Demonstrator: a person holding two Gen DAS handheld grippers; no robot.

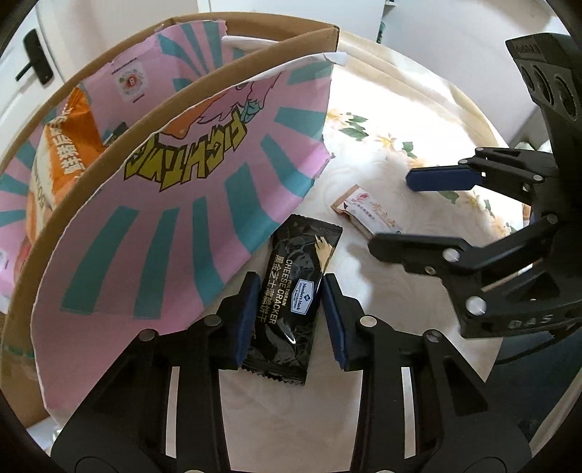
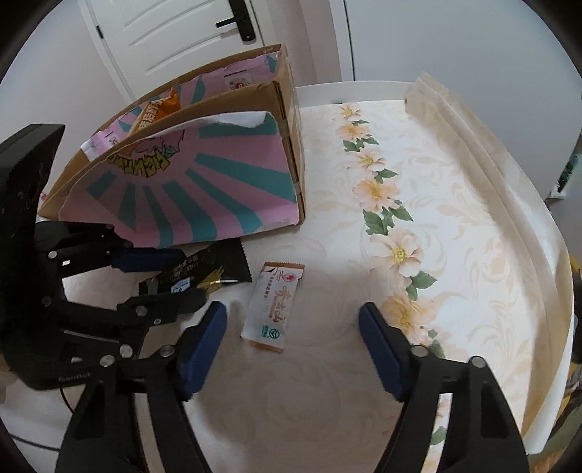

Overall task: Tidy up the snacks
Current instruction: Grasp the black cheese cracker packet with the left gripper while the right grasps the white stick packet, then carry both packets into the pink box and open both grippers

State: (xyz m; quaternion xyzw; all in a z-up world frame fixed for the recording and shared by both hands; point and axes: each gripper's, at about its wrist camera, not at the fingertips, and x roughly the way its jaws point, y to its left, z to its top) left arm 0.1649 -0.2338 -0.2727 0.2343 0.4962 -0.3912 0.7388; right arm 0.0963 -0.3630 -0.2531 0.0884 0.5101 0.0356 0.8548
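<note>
Cardboard makes up the tall open box [image 1: 120, 120] at far left of the left wrist view, its near wall faced with pink paper fanned by teal stripes and yellow lettering, an orange snack bag [image 1: 69, 142] standing inside it. Just right of that wall, a black foil cheese-cracker packet [image 1: 291, 294] lies flat on the cream floral tablecloth [image 1: 382, 120], its long sides flanked by the blue-padded fingers of the left gripper [image 1: 287, 316]; the pads sit right against the wrapper's edges, though whether they already pinch it cannot be told. Further right, a small white sachet with orange trim and red characters [image 1: 367, 214] rests on the cloth, near the black packet but not touching it. Over it reaches the right gripper [image 1: 389, 214], one blue pad and one black finger spread to either side. Seen from the right wrist, the same sachet [image 2: 272, 305] lies between that gripper's [image 2: 291, 338] parted fingers with cloth showing on both sides, nothing grasped. A white panelled door [image 2: 174, 32] stands behind the box [image 2: 291, 109].
</note>
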